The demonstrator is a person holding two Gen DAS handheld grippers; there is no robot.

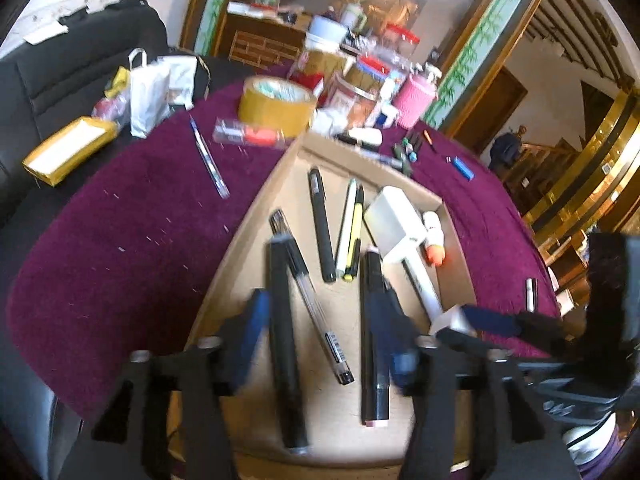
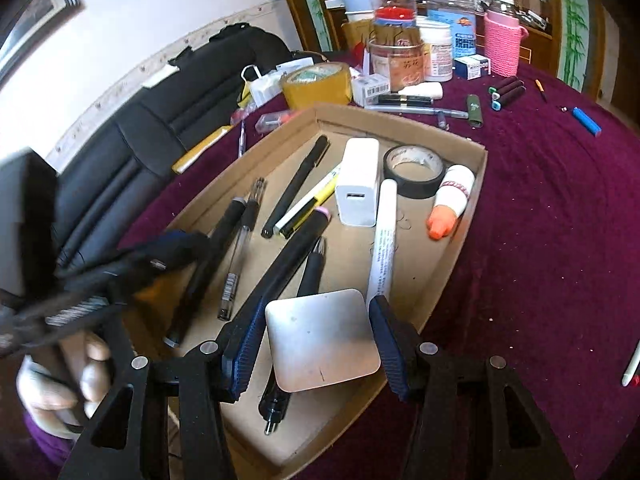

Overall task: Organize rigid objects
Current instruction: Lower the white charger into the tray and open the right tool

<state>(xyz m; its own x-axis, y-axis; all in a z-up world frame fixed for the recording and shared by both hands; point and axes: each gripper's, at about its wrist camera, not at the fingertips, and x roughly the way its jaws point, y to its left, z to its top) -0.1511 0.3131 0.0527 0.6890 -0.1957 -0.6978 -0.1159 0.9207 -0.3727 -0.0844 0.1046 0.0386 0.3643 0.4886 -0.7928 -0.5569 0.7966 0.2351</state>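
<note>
Sorting loose items into the cardboard tray (image 1: 256, 216) looks like the step in hand. From the left wrist, the left gripper (image 1: 326, 344) hangs over the tray with jaws spread wide, holding nothing, a black marker (image 1: 285, 344) lying between them. From the right wrist, the right gripper (image 2: 316, 344) clamps a flat silver square (image 2: 320, 340) above the tray's near end; next likely calls for lowering and releasing it.

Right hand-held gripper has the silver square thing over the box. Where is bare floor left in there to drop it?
The right hand-held gripper grips the silver square block above the cardboard box. Bare floor: the near corner under the block, and the strip between the white tube and the right wall, below the orange-capped glue bottle. The left half is crowded with pens, the far right corner by the black tape roll.
</note>
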